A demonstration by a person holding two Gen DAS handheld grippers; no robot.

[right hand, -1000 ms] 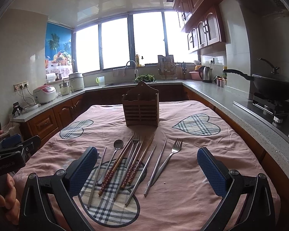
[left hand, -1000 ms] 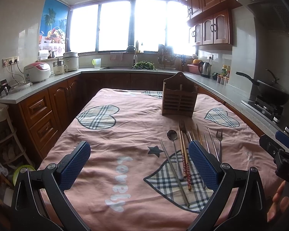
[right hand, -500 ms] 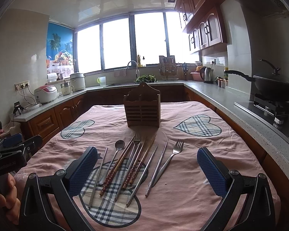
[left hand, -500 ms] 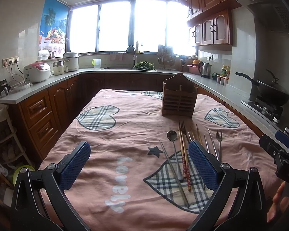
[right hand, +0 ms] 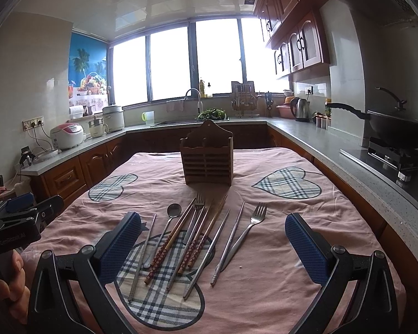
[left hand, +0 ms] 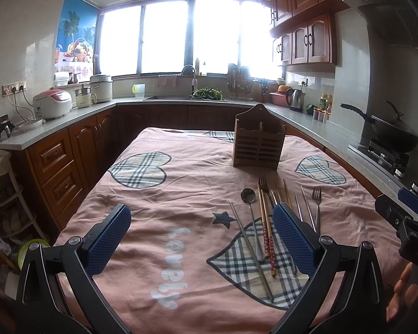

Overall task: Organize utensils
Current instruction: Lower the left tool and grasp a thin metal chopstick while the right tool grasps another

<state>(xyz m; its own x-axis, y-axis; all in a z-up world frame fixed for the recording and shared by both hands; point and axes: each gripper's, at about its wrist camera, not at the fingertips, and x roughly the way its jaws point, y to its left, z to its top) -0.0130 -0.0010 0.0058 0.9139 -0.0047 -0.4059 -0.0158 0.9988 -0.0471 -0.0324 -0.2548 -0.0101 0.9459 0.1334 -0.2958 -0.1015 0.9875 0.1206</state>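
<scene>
Both tongs are spread wide with nothing between their blue pads. The left gripper (left hand: pixel 202 240) hangs over the pink tablecloth (left hand: pixel 164 194), its right pad partly covering the utensils lying at about 1 o'clock from it. The right gripper (right hand: pixel 213 246) hangs above the same spread, which lies straight ahead at 12 o'clock, fanned across a plaid heart patch (right hand: pixel 164 295). In the right wrist view the row runs from 10 to 1 o'clock: a steel chopstick (right hand: pixel 142 256), a spoon (right hand: pixel 174 211), patterned wooden chopsticks (right hand: pixel 171 240), a fork (right hand: pixel 199 201), more chopsticks, two steel chopsticks, and a second fork (right hand: pixel 257 213) crossing one of them. A wooden holder (right hand: pixel 207 161) stands upright beyond them at 12 o'clock, apart from the utensils. A wok (right hand: pixel 398 130) sits on the stove at 2 o'clock.
</scene>
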